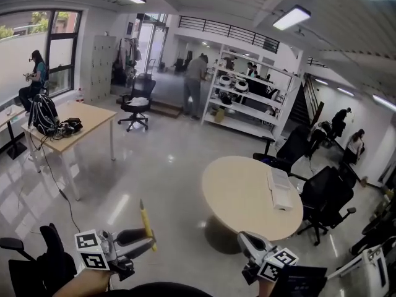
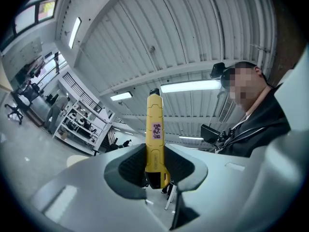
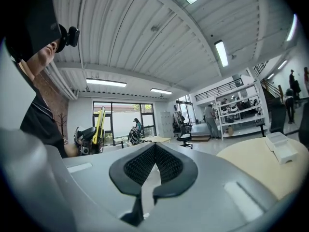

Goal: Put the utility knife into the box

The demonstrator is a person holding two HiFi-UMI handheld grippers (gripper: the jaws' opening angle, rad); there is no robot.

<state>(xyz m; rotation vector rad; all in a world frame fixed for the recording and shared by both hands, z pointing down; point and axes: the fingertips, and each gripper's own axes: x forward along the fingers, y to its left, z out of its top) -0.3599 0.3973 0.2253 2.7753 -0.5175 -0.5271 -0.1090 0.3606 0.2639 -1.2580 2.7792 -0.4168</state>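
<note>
— Well, where's the knife [image 2: 154, 129]?
— Upright in the left gripper [image 2: 155, 154], fingers clamped on its lower end, up in the air.
— And the right gripper [image 3: 154, 151]?
— Fingers closed, nothing between them. White box [image 1: 281, 190] sits on the round table [image 1: 241, 197], well apart from both.

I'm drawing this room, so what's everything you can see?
utility knife: one, yellow, upright in the left gripper
round table: one, beige, right of middle
box: one, white, on the round table
office chairs: several, black, around the room
rectangular table: one, light wood, left
backpack: one, black, on the rectangular table
shelving rack: one, white, at the back
people: several, far off
left gripper: one, grey, shut on the utility knife
right gripper: one, grey, shut, empty
</note>
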